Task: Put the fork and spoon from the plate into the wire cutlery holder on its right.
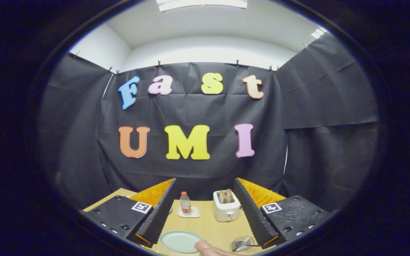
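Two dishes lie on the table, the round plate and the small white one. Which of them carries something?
The small white dish beyond the open gripper: a bottle stands on it. The round plate, nearer between the fingers, lies bare.

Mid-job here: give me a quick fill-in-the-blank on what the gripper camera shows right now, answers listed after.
1. The gripper has its fingers spread wide, so it is ____.
2. The pale green plate lies to the ____ of the wire cutlery holder.
3. Slices of bread stand in the white ____ at the back of the table.
4. The small bottle stands on a white ____.

Missing words: open; left; toaster; coaster
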Demonstrator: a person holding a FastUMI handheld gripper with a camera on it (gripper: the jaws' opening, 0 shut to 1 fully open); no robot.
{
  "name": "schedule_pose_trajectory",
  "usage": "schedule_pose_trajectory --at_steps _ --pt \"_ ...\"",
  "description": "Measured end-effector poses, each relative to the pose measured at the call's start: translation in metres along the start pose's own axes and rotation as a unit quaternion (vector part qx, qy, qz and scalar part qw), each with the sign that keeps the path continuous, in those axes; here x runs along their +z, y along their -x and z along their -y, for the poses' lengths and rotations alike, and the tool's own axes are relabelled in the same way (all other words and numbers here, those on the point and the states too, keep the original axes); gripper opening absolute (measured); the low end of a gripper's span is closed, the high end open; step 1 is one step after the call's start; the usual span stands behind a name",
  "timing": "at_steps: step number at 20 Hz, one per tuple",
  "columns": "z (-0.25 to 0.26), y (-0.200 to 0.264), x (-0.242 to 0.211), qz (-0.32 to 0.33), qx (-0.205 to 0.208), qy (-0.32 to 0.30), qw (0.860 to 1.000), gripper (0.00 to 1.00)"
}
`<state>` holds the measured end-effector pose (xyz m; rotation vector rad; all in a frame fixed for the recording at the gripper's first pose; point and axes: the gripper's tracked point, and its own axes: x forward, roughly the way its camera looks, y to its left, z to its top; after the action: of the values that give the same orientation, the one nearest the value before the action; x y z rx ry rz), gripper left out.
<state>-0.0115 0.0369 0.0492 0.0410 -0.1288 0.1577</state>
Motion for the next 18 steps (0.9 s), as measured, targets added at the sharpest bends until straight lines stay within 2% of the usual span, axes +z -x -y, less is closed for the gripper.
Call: schedule_pose_trajectory --at_steps 7,14,18 --pt "-0.029 0.013 0.054 0.047 -0.027 0.040 0.998 0.96" --pt "-0.046 0.016 0.038 0.027 -0.049 0.029 0.998 0.95" --pt "-0.054 0.014 0.029 0.021 -0.047 0.030 0.998 0.95"
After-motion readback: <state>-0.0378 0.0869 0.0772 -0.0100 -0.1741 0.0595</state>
